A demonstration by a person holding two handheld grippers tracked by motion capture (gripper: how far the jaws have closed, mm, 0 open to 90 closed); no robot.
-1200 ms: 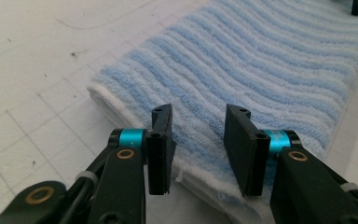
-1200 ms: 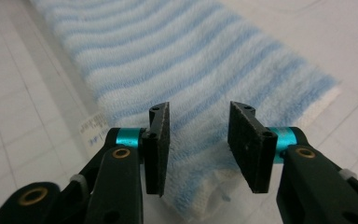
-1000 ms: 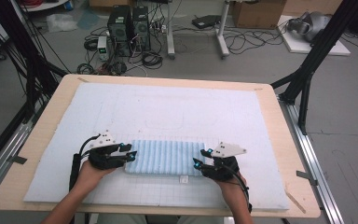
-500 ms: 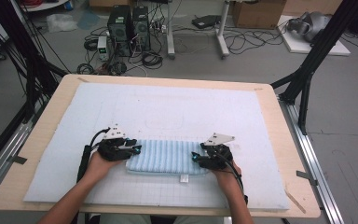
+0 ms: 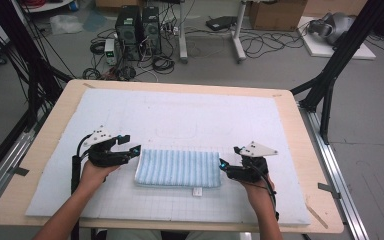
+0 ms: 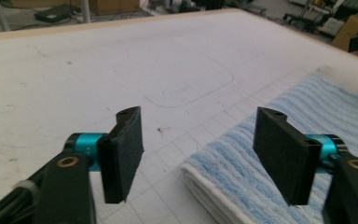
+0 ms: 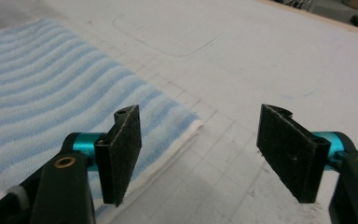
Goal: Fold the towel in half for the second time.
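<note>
You've got the left gripper and right gripper at the folded towel's ends, jaws apart, empty — next I'd pinch corners.

light: bright, even, overhead | shadows: soft, faint | focus: slightly soft, backgrounds blurred | glare: none

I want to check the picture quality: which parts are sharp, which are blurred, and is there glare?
High view: even light, no glare, soft overall; the towel stripes stay readable. Left gripper view: pads sharp, far table edge blurred. Right gripper view: pads sharp, the towel's far end softer.
</note>
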